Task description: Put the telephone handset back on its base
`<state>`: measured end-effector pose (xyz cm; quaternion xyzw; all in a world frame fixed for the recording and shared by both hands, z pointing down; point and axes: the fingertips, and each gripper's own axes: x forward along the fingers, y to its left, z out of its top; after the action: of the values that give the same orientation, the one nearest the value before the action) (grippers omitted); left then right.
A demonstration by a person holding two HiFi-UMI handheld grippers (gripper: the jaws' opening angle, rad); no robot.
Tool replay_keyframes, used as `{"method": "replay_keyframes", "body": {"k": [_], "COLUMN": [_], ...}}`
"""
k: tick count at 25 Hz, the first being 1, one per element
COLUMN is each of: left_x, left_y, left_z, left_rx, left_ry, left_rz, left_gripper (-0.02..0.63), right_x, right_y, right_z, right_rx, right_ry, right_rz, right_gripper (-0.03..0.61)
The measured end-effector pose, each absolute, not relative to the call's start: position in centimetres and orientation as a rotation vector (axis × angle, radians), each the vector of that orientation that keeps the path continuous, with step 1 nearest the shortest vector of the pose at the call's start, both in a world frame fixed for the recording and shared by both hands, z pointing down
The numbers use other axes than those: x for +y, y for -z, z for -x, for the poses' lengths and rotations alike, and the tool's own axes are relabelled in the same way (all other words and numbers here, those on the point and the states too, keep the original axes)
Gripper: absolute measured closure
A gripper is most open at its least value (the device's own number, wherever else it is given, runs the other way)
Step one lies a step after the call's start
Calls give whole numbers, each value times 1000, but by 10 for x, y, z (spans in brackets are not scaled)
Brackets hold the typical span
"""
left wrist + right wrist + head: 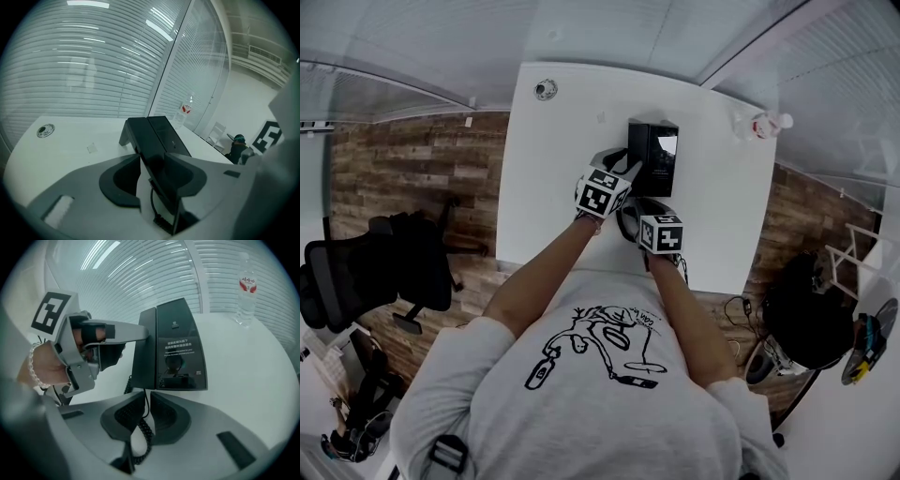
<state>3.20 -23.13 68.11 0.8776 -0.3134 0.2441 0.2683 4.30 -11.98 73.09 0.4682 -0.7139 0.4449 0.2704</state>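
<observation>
matte black bar-shaped handset (pixel 144 350) lies along the left side of the glossy wedge-shaped base (pixel 180 348) on the smooth white table (pixel 243 380), long axis running away from the person; left gripper (pixel 152 159) straddles its near end, jaws spread; right gripper (pixel 146 397) pinches the springy coiled cord (pixel 140 432)

Head view: overhead, facing steeply down, far enough off to take in the whole white table (pixel 553 141).
Left gripper view: low, very near the telephone (pixel 157 136), facing along it toward the blinds (pixel 93 61).
Right gripper view: near, angled down at the telephone's front.
All three share the telephone and the bottle (pixel 759 125).
</observation>
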Motion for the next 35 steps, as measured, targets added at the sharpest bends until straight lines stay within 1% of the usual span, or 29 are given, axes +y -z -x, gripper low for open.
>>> {"method": "replay_keyframes", "body": {"k": [7, 14, 21, 35], "left_x": [-225, -197, -163, -116], "left_y": [-672, -639, -575, -429], "left_z": [-21, -2, 3, 4], "left_rx": [-880, -928, -950, -1038], "left_ry": [-648, -562, -417, -164], "left_rz": [-2360, -2370, -2431, -2593], "left_gripper": [459, 459, 462, 474], "right_x": [-128, -135, -129, -102], "right_y": [-707, -650, -583, -426], "right_z": [-58, -75, -94, -97], "right_rx": [-1982, -2091, -2189, -2468], "right_ry": [-1101, -838, -617, -370], "right_rz": [-1326, -1390, -1422, -1426], "right_gripper": [551, 551, 551, 551]}}
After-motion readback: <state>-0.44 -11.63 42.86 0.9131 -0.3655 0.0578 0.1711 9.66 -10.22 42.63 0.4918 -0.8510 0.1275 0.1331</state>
